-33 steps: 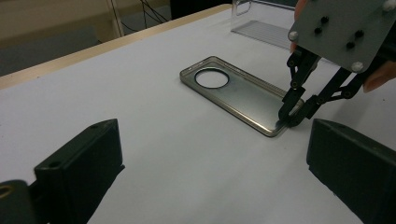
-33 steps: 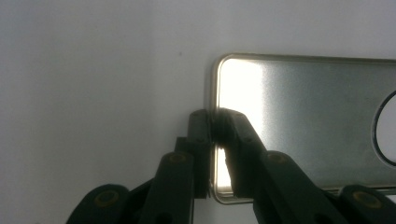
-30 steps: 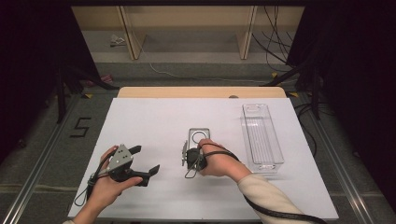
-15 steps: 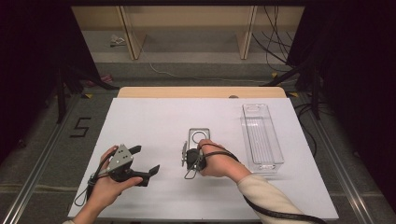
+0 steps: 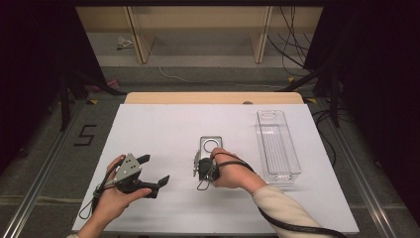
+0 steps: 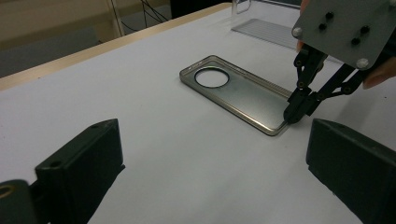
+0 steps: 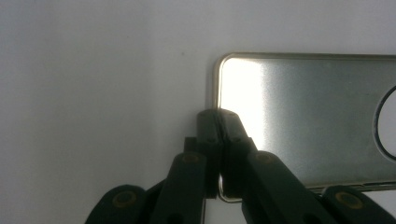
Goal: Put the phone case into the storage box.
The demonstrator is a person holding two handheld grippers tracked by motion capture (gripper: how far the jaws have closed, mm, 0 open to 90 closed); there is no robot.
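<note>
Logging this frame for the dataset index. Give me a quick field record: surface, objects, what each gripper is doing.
surface: white table, wooden strip along its far edge
phone case: clear phone case with round camera cutout, lying flat near the table's middle
bin: clear plastic bin, at the table's right, nothing seen inside
right gripper: right gripper shut on the near short rim of the case
left gripper: left gripper open, holding nothing, left of the case and apart from it

A dark number 5 [image 5: 85,135] is marked on the grey floor [image 5: 44,163] just left of the table; no other writing can be read
</note>
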